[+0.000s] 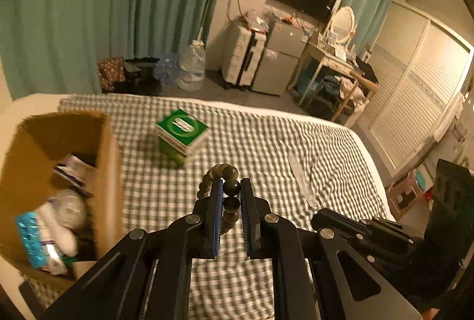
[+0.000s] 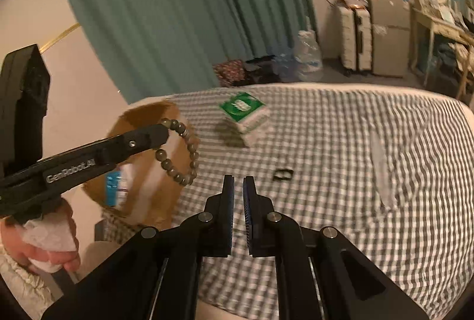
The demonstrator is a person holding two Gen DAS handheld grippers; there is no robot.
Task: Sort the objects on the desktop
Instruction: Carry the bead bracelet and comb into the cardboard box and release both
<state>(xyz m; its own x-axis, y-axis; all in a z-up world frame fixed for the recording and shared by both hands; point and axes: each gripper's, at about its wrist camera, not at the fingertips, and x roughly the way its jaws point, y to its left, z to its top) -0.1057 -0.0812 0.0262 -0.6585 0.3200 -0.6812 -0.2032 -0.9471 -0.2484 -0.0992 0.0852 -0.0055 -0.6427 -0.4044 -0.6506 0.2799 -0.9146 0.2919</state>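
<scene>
Our left tool (image 1: 231,186) grips the dark round-beaded bracelet (image 1: 229,192), the open brown cardboard box (image 1: 106,172) to its left likely its destination; our right tool (image 2: 238,183) is nearly closed, empty.

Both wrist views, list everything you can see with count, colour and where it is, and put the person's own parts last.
Bead bracelet: one, grey-green, pinched in the left gripper, hanging in the air beside the box.
Cardboard box: one, brown, open, at the checked cloth's left end, holding packets.
Green carton: one, green and white, on the cloth beyond the grippers.
Black ring: one, small, lying on the cloth ahead of the right gripper.
Clear strip: one, pale, flat on the cloth to the right.
Checked cloth: one, grey and white.
Left gripper: black, shut on the bracelet.
Right gripper: black, nearly shut, holding nothing.
</scene>
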